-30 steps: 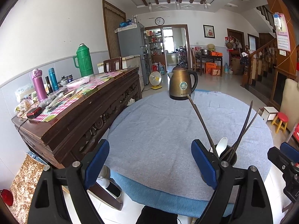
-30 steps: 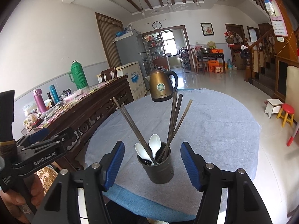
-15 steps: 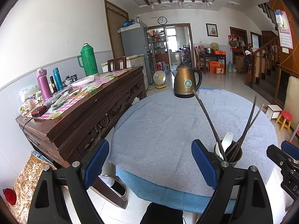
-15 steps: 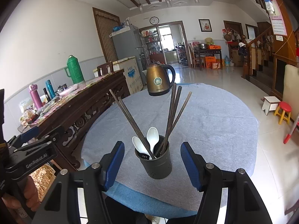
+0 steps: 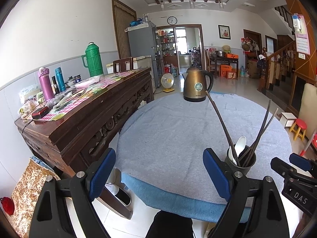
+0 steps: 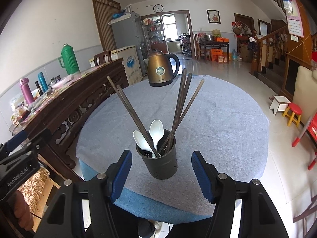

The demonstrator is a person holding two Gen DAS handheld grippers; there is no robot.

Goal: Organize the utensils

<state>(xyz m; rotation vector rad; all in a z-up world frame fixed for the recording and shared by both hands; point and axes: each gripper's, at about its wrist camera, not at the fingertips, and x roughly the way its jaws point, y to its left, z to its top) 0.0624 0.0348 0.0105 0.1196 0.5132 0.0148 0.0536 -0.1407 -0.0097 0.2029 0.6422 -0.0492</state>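
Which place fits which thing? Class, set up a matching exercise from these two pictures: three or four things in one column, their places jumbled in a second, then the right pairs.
Things:
1. kettle
2. white spoons
3. green thermos
4. red stool

Places:
A. on the wooden sideboard
B. on the floor, right of the round table
C. in the dark utensil holder, with the chopsticks
D. at the table's far edge

Pairs: 1-D, 2-C, 3-A, 4-B

A home's living-dining room: round clothed table, kettle, fridge, wooden staircase.
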